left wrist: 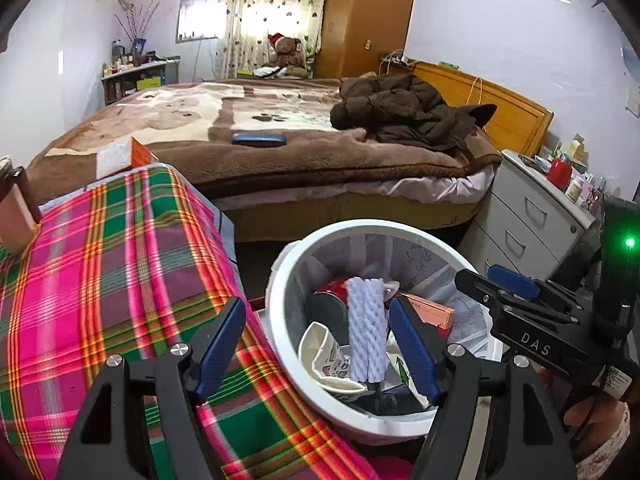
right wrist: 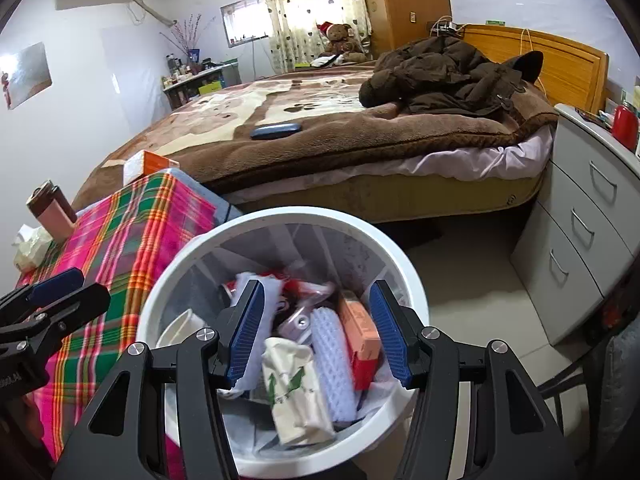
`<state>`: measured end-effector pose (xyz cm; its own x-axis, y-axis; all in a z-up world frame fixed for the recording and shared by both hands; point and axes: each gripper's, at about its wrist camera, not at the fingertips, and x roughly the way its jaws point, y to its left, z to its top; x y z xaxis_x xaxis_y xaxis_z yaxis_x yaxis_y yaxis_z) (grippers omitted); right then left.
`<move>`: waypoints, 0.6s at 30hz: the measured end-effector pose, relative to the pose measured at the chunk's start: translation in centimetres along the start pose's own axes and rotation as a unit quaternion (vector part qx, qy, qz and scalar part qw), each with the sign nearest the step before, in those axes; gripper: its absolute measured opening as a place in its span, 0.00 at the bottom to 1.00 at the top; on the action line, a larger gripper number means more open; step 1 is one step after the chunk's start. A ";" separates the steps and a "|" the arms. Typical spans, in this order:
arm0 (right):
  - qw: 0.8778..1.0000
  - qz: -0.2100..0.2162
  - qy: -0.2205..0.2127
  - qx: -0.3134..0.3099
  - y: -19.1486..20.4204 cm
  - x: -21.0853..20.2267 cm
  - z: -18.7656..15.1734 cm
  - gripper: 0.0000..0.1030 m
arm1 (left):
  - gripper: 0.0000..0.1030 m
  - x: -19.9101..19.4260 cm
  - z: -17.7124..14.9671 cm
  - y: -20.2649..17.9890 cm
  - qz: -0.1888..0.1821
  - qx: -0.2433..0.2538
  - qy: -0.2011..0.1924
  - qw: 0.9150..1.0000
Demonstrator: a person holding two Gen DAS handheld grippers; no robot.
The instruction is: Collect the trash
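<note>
Overhead, both grippers hang above the white bin [right wrist: 280,216]. Left gripper [left wrist: 318,344]: fingers apart, empty. Right gripper [right wrist: 318,332]: same, over foam netting [right wrist: 334,364].

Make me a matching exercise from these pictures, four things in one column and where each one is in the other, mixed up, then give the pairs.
Things:
1. white foam net sleeve
2. blue glasses case
3. teddy bear
4. red jar

Places:
A. on the grey drawer unit
B. in the white trash bin
C. by the curtain, at the bed's far side
D. on the brown blanket

Pairs: 1-B, 2-D, 3-C, 4-A
</note>
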<state>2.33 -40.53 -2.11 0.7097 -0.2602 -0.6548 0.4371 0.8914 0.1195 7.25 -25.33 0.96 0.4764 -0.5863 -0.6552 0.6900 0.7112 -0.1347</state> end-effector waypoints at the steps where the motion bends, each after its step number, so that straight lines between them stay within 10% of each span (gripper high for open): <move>1: 1.000 0.003 -0.002 -0.001 0.3 -0.2 -0.1 0.55 | 0.75 -0.4 -0.1 0.1 0.005 -0.001 -0.003 1.000; 18: 0.997 0.023 -0.054 -0.040 5.5 -3.9 -2.2 0.55 | 0.78 -6.7 -3.0 3.3 0.094 -0.025 -0.071 0.993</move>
<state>0.80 -33.80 -0.54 0.7853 -0.2520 -0.5655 0.3597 0.9291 0.0856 4.66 -17.87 2.67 0.6686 -0.4883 -0.5608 0.5558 0.8292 -0.0594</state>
